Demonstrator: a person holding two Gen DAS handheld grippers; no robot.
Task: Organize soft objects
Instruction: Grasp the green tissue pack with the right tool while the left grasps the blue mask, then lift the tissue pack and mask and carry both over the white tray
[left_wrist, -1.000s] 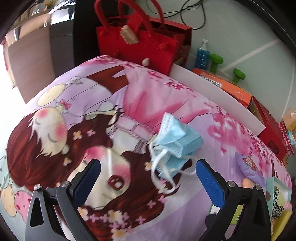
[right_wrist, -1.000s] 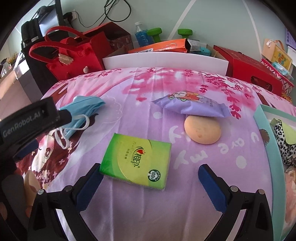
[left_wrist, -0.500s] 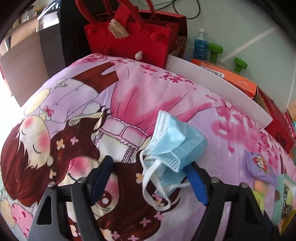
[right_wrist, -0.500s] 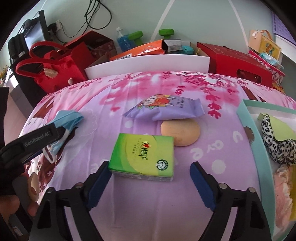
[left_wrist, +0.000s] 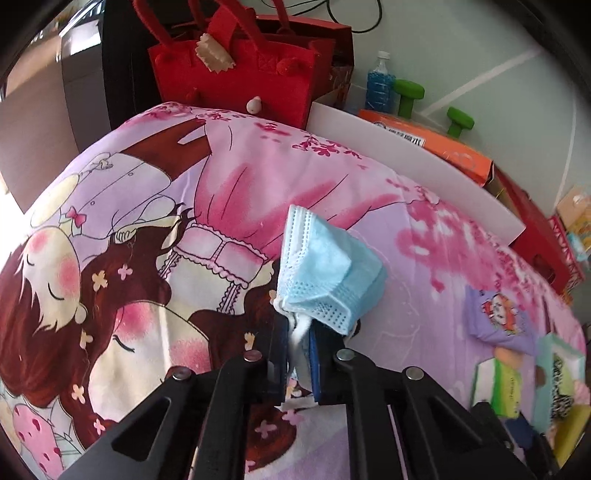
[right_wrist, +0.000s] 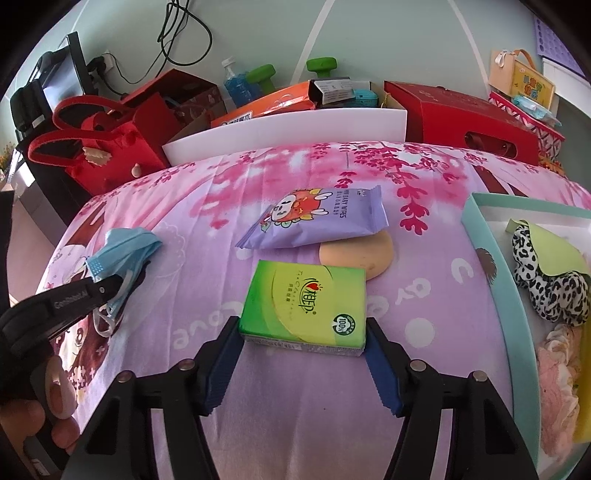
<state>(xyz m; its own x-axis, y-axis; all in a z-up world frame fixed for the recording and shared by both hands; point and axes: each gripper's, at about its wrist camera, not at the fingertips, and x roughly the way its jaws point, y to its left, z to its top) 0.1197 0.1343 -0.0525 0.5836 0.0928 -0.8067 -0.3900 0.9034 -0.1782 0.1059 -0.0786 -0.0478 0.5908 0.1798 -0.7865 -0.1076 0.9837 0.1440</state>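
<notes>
A crumpled blue face mask (left_wrist: 328, 273) lies on the cartoon-print bedsheet (left_wrist: 147, 229). My left gripper (left_wrist: 297, 325) is closing, and its blue pads pinch the mask's near edge and white ear loops. The right wrist view shows the same mask (right_wrist: 125, 247) at the left, with the left gripper (right_wrist: 110, 286) on it. A green tissue pack (right_wrist: 306, 299) lies flat in front of my right gripper (right_wrist: 303, 328). Those jaws are closing too, one pad touching each side of the pack's near end.
A purple wipes pack (right_wrist: 314, 221) rests partly on an orange round pad (right_wrist: 369, 254) behind the tissues. A teal tray (right_wrist: 480, 229) at the right holds a leopard-print item (right_wrist: 546, 288) and a pink fluffy thing (right_wrist: 557, 369). A red felt bag (left_wrist: 236, 70), boxes and a white board (right_wrist: 288, 129) line the far edge.
Both grippers went from wide open to closed in. The left jaws came together on the mask's near edge. The right gripper moved up to the tissue pack and its pads reached its sides.
</notes>
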